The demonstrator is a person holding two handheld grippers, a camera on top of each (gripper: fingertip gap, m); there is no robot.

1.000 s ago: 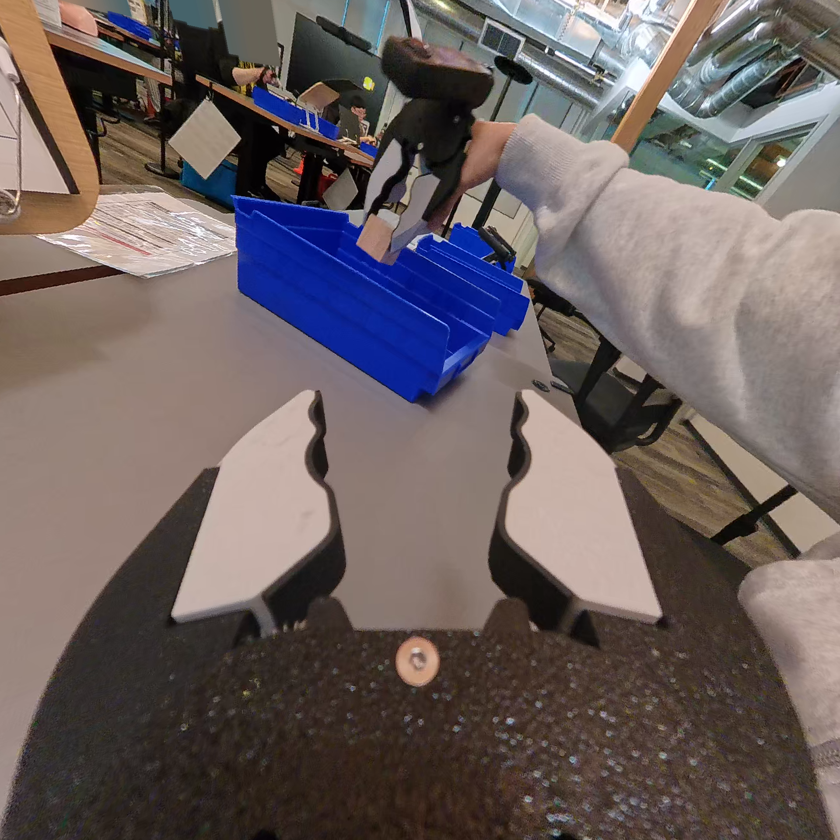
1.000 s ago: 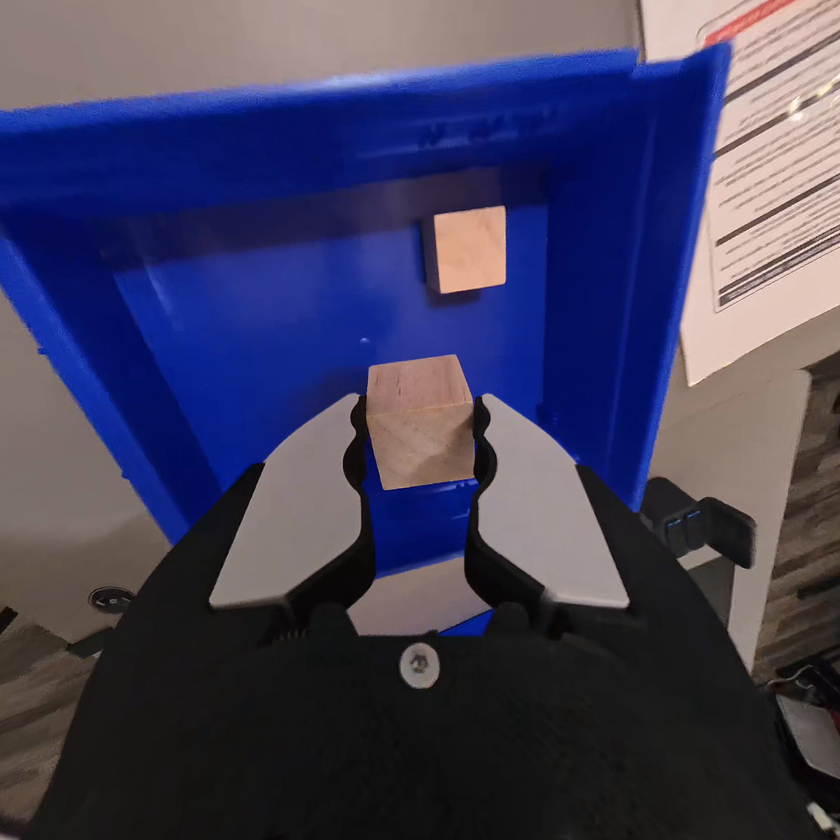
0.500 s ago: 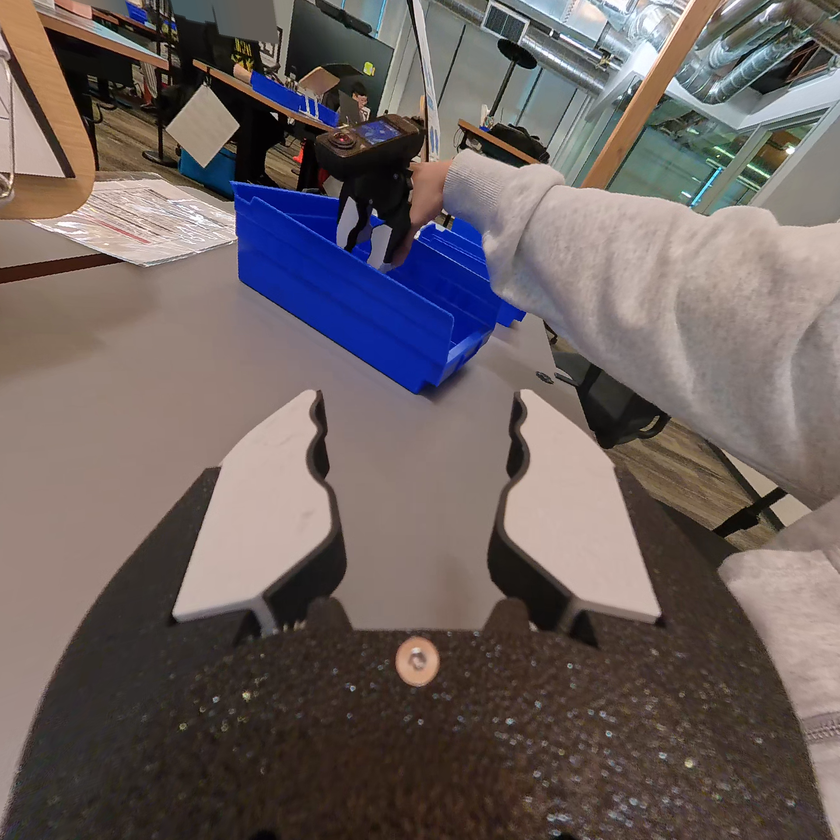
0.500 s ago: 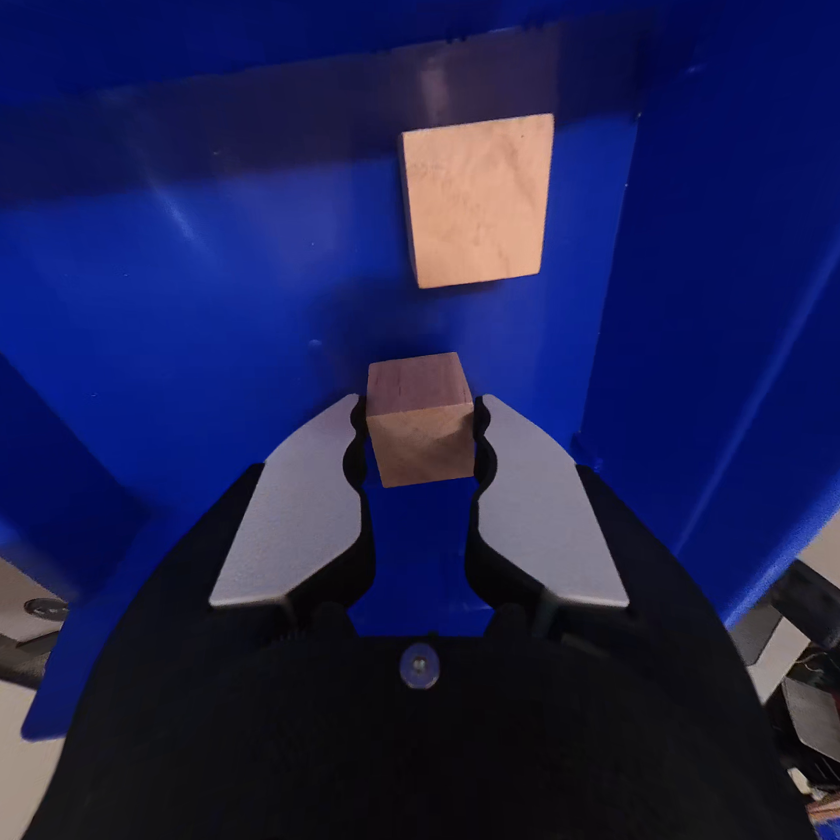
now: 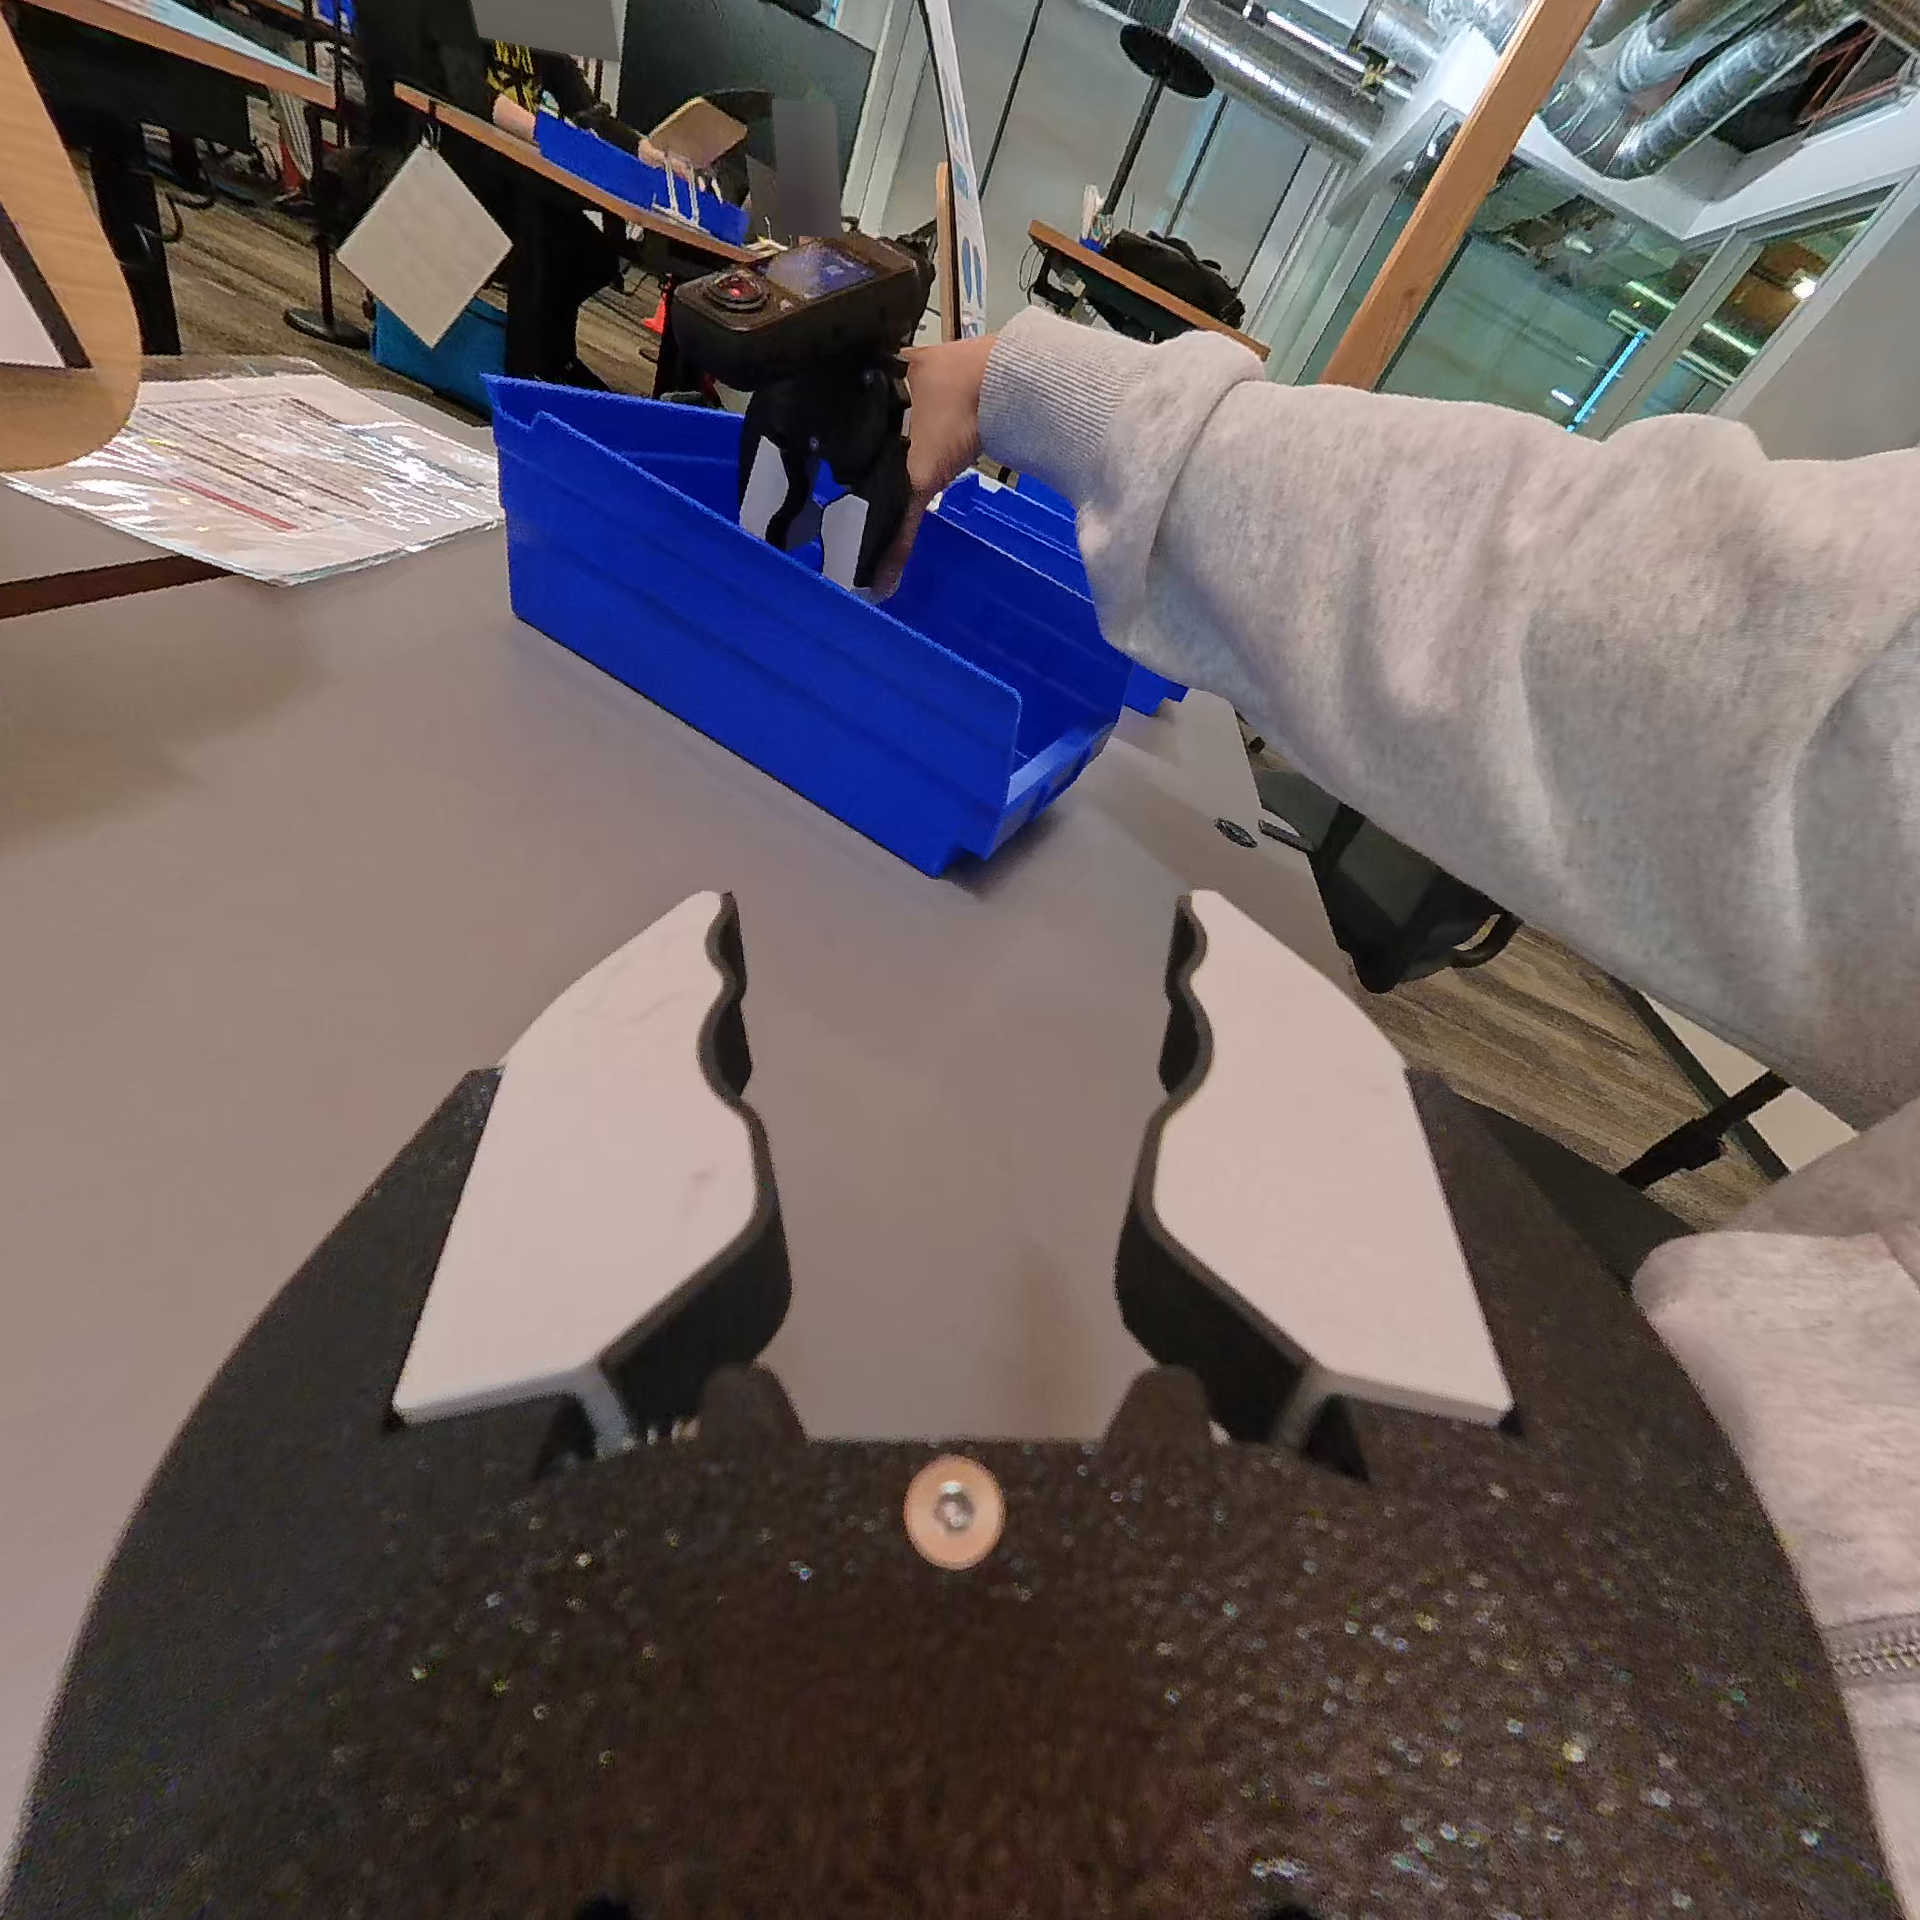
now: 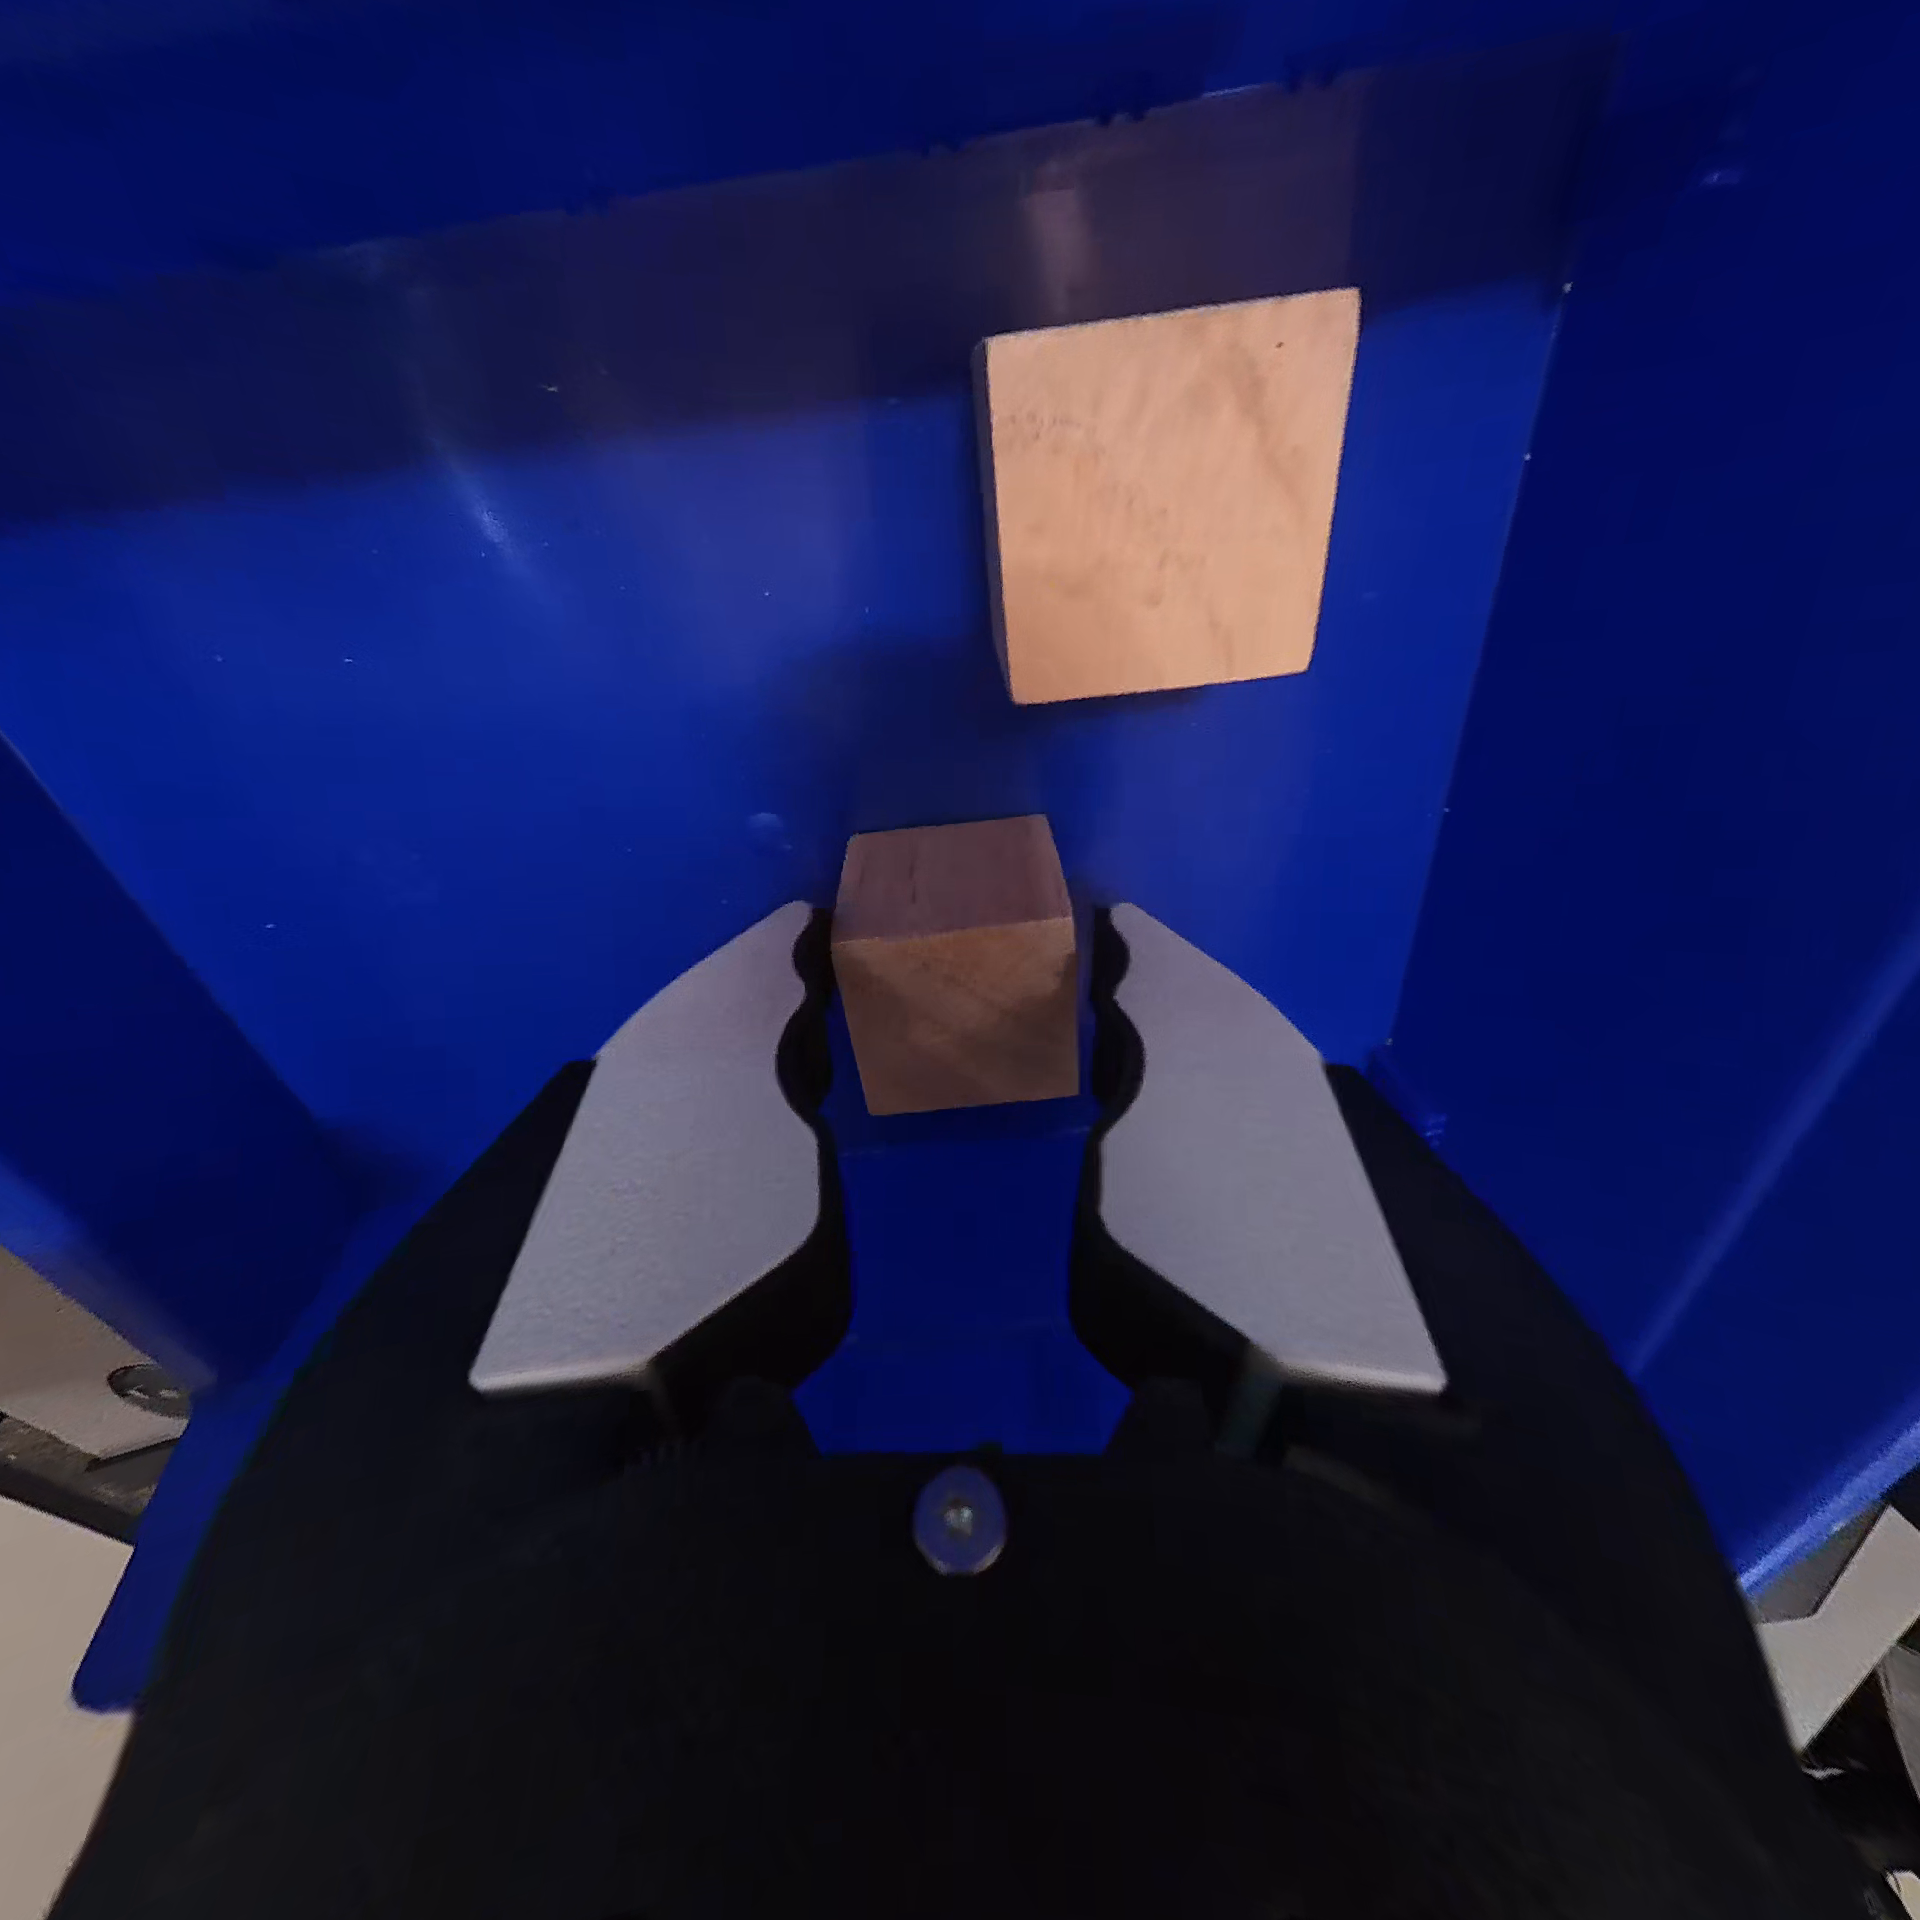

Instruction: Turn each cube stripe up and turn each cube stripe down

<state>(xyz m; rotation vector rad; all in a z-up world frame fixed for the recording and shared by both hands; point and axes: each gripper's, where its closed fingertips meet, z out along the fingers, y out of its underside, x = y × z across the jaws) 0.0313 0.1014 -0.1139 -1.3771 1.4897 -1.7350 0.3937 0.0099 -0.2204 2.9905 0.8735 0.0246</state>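
My right gripper (image 6: 956,997) inside the blue plastic bin (image 6: 416,675)
It pinches a small wooden cube (image 6: 956,997); a second wooden cube (image 6: 1164,499) lies beyond. My left gripper (image 5: 956,997) hovers spread over the grey table (image 5: 312,831).

My left gripper (image 5: 956,1018) hangs over the bare grey table (image 5: 312,831), jaws spread wide with nothing between them. Ahead sits the blue bin (image 5: 769,644) — the right gripper (image 5: 805,520) dips into it fingers-down, held by a hand (image 5: 940,416) in a grey sleeve (image 5: 1455,644). A plastic-covered sheet (image 5: 260,468) lies far left.
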